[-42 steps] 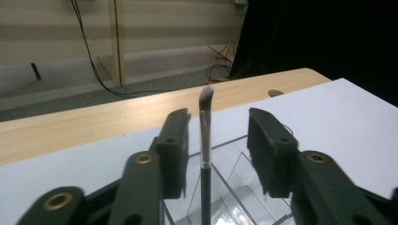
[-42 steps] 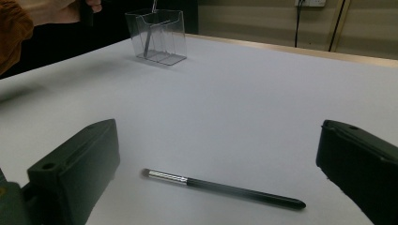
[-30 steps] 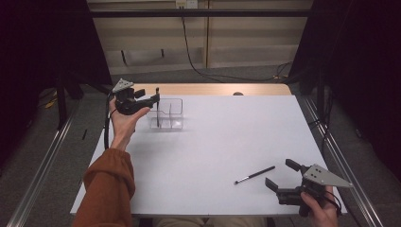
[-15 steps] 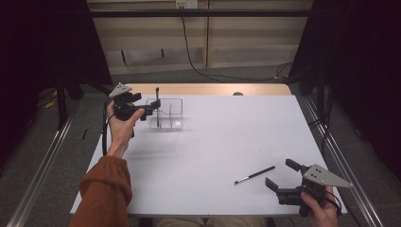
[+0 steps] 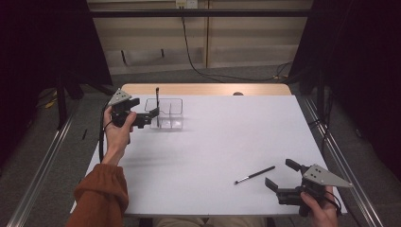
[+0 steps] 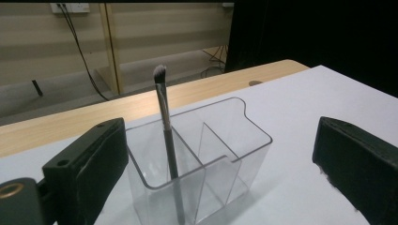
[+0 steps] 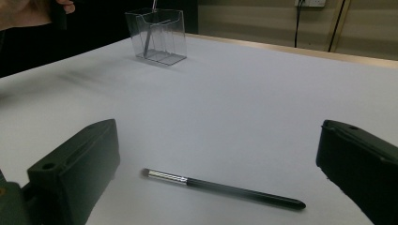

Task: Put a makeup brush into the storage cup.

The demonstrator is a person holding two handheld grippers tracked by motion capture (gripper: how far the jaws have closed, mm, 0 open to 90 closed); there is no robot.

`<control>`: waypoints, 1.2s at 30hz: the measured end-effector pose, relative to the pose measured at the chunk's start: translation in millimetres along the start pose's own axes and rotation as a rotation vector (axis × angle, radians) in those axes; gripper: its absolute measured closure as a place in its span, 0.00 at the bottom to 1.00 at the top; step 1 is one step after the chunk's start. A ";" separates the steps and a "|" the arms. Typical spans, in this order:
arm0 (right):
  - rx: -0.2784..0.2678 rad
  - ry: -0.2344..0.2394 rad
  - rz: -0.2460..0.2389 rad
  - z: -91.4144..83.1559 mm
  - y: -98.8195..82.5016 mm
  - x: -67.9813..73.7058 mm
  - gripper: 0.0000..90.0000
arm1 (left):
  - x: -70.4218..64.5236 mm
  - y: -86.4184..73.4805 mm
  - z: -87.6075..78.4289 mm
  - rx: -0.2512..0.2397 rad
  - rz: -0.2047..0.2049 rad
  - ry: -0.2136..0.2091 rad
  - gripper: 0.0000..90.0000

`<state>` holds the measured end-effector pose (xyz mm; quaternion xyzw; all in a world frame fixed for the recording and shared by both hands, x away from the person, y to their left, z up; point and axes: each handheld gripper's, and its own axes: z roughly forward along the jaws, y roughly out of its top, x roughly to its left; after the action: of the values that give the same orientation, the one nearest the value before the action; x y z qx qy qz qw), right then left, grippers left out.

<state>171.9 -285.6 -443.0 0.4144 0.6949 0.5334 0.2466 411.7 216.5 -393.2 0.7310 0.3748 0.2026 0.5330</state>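
Your left gripper [image 5: 150,115] sits at the far left part of the white table [image 5: 222,142], right beside the clear box [image 5: 166,113]. Its jaws have just been opening, and now they stand wide apart with nothing pinched in them. In the left gripper view you can see the clear box between the two black jaws, but the jaws do not press on it. The clear box has thin walls inside that split it into small parts. A makeup brush [image 6: 167,136] stands in the part at the left of that view. The makeup brush leans a little, with its soft pale tip up in the air and its dark handle down at the bottom of the box. Your left hand [image 5: 117,130] holds the gripper from behind, and your orange sleeve [image 5: 100,194] comes in from the near edge of the table. Your right gripper [image 5: 280,176] rests at the near right corner of the table, well apart from the clear box. Its jaws are wide open too and grip nothing. A second brush [image 7: 220,188] lies flat on the table just in front of those open jaws. It has a shiny silver band near one end and a long black handle. The jaws do not touch it.
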 end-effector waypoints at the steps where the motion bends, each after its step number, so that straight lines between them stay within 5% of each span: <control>1: 0.001 -0.001 0.002 0.1 0.0 0.0 0.00 | -0.4 -0.6 -0.6 -0.003 -0.002 -0.003 0.04; 13: 0.000 -0.001 0.004 0.3 0.2 0.3 0.00 | -10.3 -15.9 -17.8 -0.056 0.012 -0.014 0.03; 28: -0.003 -0.002 0.009 0.4 0.3 -0.4 0.00 | -29.7 -28.5 -43.3 -0.043 0.048 -0.032 0.03; 30: -0.003 -0.001 0.008 0.4 0.3 -0.2 0.00 | -31.1 -31.4 -48.8 -0.046 0.079 -0.025 0.03; 36: -0.004 0.000 0.003 0.4 0.6 -0.1 0.00 | -34.4 -42.4 -60.9 -0.053 0.066 -0.022 0.03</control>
<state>172.4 -285.4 -442.5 0.4151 0.6933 0.5351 0.2465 333.4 234.8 -407.8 0.7308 0.3392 0.2219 0.5493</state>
